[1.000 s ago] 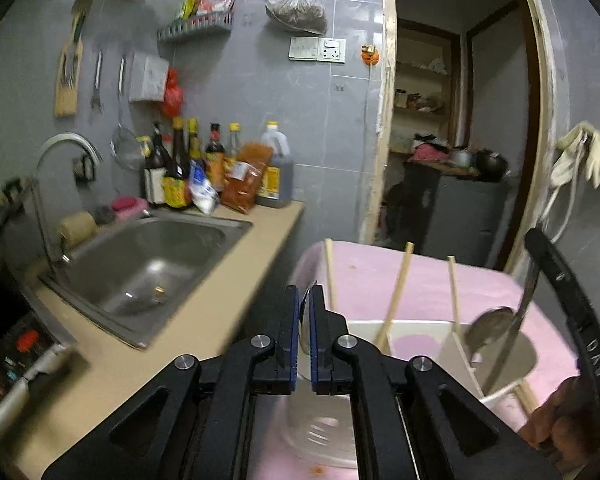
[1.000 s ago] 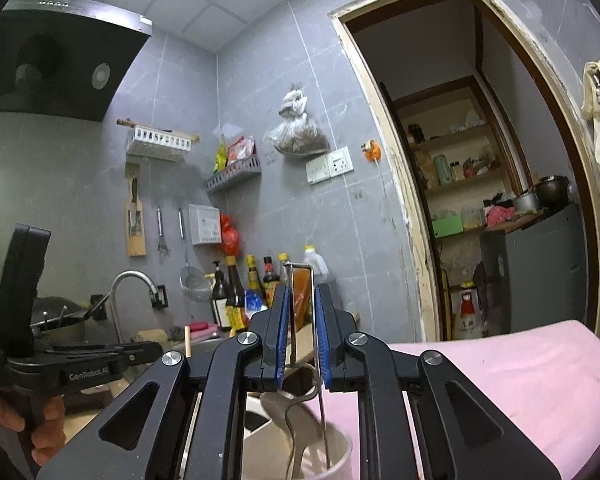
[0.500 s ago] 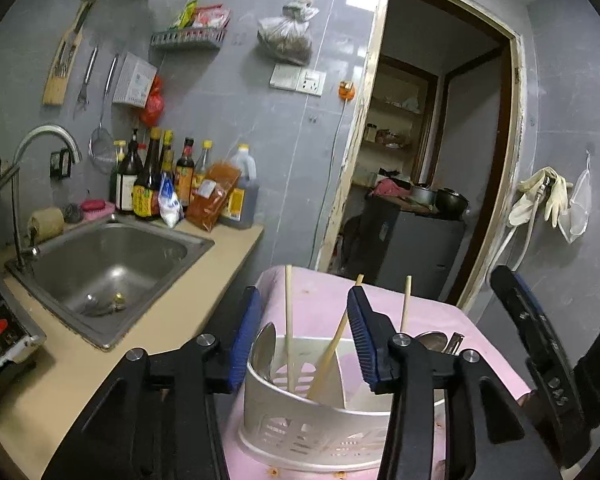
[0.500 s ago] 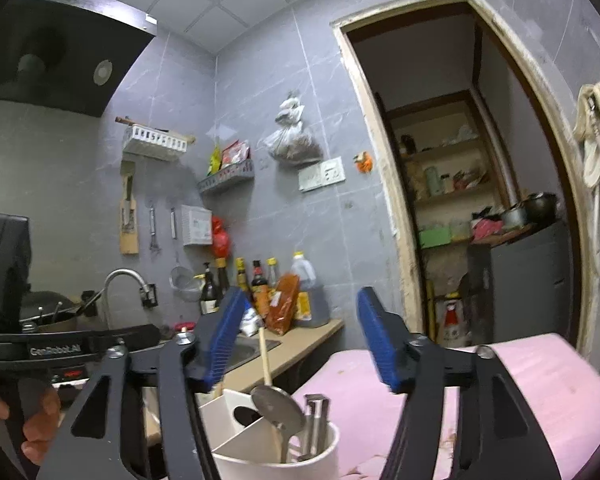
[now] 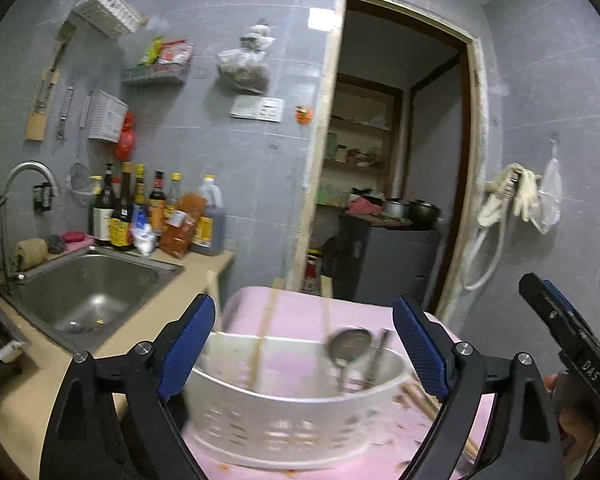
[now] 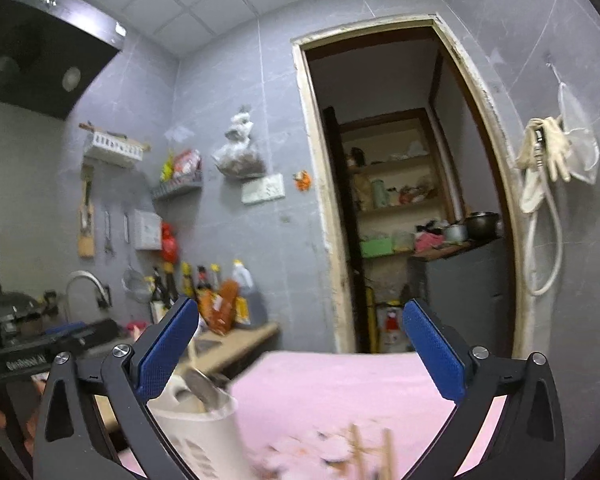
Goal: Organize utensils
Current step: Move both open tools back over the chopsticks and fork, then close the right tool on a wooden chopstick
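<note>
A white perforated utensil caddy [image 5: 292, 416] stands on the pink table [image 5: 300, 312]. It holds a metal spoon [image 5: 348, 346], a metal handle beside it and several wooden chopsticks [image 5: 264, 332]. More chopsticks [image 5: 420, 398] lie on the table to its right. My left gripper [image 5: 304, 348] is open and empty, its fingers on either side of the caddy, held back from it. My right gripper [image 6: 300, 354] is open and empty above the table, with the caddy [image 6: 200, 428] at its lower left and loose chopsticks [image 6: 370, 452] below it.
A steel sink [image 5: 88, 292] with a tap sits in the beige counter at left, with sauce bottles [image 5: 152, 216] behind it. A doorway [image 5: 392, 184] opens behind the table. The other gripper [image 5: 568, 344] shows at the right edge of the left wrist view.
Both grippers have gone from shut to wide open. The right one let go of a thin metal utensil, which now stands in the caddy. Both have drawn back and up.
</note>
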